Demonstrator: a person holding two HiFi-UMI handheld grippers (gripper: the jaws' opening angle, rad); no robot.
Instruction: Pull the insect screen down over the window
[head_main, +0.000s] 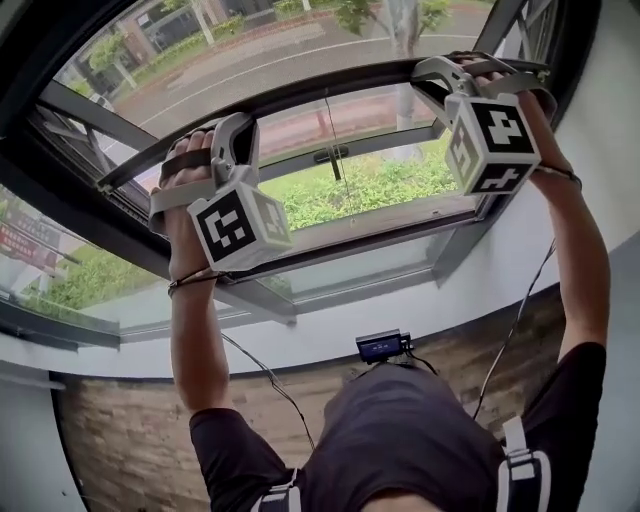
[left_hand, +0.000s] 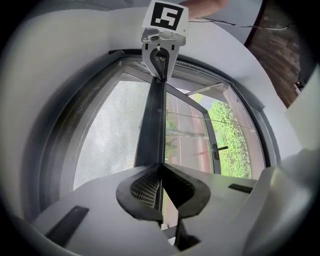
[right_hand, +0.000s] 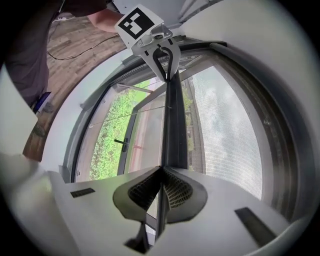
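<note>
Pulling screen bar (left_hand: 151, 125) down with left tool (left_hand: 161, 170) and right tool (right_hand: 161, 172) both pinching it; next, dragging evenly to bottom of window (head_main: 370, 185).

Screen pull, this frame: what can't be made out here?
Head view: left gripper and right gripper jaws, hidden behind their white bodies.
Head view: fine grey mesh above the dark pull bar, too fine to see.
Head view: black window frame's top, cut off by upper edge.

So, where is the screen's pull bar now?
Head view: the pull bar crosses the window's upper part, clamped by the left gripper and right gripper, above the window handle.
</note>
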